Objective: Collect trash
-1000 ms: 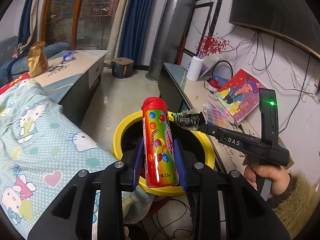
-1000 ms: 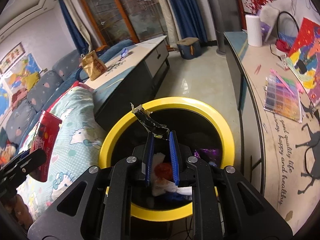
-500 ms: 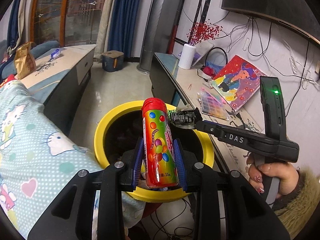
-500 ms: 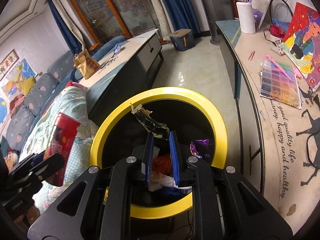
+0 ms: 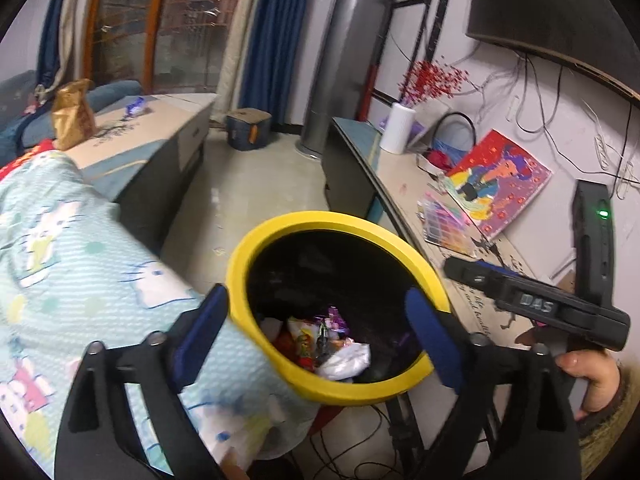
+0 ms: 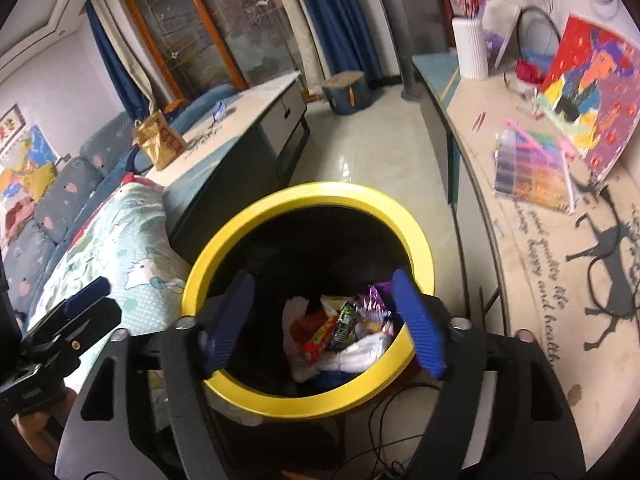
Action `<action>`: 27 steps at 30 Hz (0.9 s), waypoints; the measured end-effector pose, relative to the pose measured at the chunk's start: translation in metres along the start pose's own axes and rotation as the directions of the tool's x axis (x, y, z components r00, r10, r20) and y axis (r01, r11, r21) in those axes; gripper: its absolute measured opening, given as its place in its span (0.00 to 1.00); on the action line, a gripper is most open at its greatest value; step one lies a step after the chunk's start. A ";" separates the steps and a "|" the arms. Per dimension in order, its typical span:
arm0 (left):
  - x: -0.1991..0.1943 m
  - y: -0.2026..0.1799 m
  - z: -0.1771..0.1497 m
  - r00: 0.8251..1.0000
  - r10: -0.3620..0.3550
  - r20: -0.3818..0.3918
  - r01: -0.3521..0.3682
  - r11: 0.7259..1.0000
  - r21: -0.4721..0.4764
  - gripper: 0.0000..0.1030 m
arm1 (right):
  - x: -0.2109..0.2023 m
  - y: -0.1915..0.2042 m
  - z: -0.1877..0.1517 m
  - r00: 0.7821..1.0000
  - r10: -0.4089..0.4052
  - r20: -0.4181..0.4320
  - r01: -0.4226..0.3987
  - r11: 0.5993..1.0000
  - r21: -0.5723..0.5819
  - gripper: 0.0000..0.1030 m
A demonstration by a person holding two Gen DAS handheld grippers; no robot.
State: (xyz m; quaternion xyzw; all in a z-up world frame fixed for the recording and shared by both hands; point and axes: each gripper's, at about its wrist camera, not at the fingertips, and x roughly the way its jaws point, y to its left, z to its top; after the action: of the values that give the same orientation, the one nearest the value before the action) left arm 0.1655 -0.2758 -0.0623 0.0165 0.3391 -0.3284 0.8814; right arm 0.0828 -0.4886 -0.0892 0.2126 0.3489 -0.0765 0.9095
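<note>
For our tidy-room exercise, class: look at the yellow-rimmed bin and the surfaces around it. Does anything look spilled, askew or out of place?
Nothing has spilled: the wrappers lie inside the yellow-rimmed black bin. Still out of place are a crumpled golden-brown snack bag and a small blue wrapper, both lying on the pale cabinet top across the floor.

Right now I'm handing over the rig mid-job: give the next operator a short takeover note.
Left gripper: open, nothing between its fingers, jaws just opened, over the yellow-rimmed bin.
Right gripper: open, nothing between its fingers, jaws just opened, also over the bin.
Done: the candy tube and dark wrapper now lie in the bin on the other trash.
Left: a brown paper bag and a small blue wrapper sit on the low cabinet beyond. Check whether they are trash.
</note>
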 end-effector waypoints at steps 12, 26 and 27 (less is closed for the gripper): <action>-0.084 0.032 -0.022 0.974 0.169 0.152 -0.158 0.984 -0.076 0.94 | -0.060 0.058 -0.024 0.959 -0.001 0.284 0.050 0.985 -0.164 0.90; -0.154 0.038 -0.067 0.918 0.288 0.272 -0.264 0.957 -0.123 0.94 | -0.099 0.106 -0.066 0.873 0.133 0.468 0.004 0.960 -0.282 0.90; -0.157 0.038 -0.068 0.915 0.293 0.277 -0.269 0.955 -0.122 0.94 | -0.099 0.107 -0.066 0.875 0.138 0.465 0.001 0.958 -0.286 0.90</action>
State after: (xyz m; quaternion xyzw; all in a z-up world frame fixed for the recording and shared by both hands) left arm 0.0608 -0.1394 -0.0267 -0.0196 0.2122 -0.1829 0.9598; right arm 0.0003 -0.3639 -0.0315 0.0698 0.1119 -0.0447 0.9903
